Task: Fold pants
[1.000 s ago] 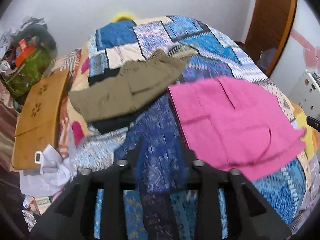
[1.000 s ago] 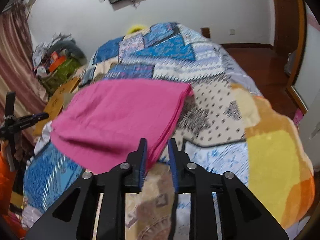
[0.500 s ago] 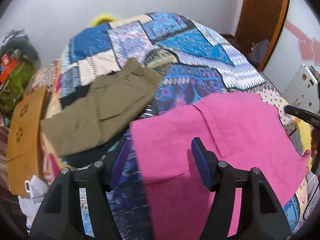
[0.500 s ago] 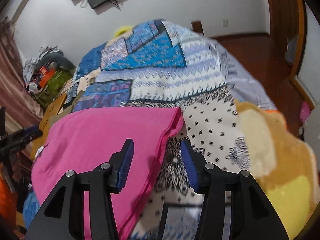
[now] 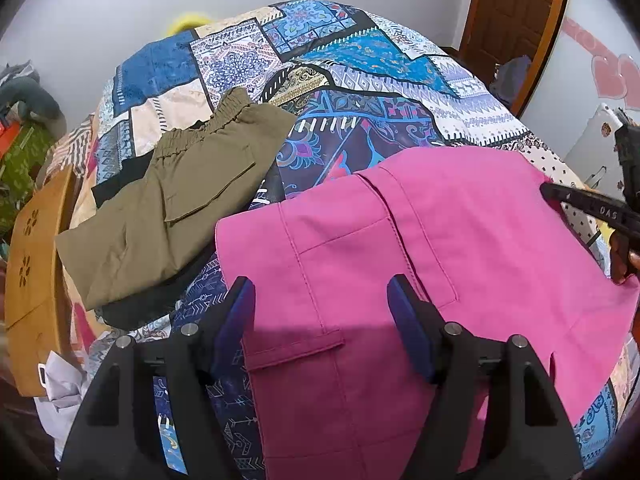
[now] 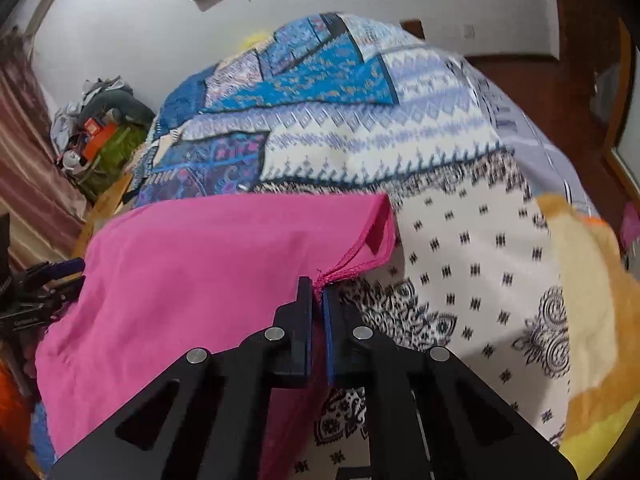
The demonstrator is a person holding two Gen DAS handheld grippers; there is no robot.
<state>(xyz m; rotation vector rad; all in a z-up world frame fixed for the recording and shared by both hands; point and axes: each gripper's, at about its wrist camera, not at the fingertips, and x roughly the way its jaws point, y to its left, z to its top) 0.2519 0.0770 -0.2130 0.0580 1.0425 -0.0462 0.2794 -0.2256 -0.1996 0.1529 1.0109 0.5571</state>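
Note:
The pink pants (image 5: 420, 264) lie folded on the patchwork bedspread (image 5: 360, 64). My left gripper (image 5: 322, 296) is open, its blue-padded fingers (image 5: 236, 312) straddling the near left part of the pants, just above the cloth. My right gripper (image 6: 317, 296) is shut on the frayed hem corner of the pink pants (image 6: 200, 280) at their right edge. The right gripper also shows at the right rim of the left wrist view (image 5: 588, 208).
Folded olive pants (image 5: 172, 204) lie on a dark garment to the left of the pink ones. A wooden board (image 5: 36, 272) leans at the bed's left edge. A clutter pile (image 6: 100, 136) sits by the wall. A wooden door (image 5: 516, 20) stands at the right.
The left gripper opened wide and moved forward over the pink pants. The right gripper opened half a second ago, then shut on the hem corner.

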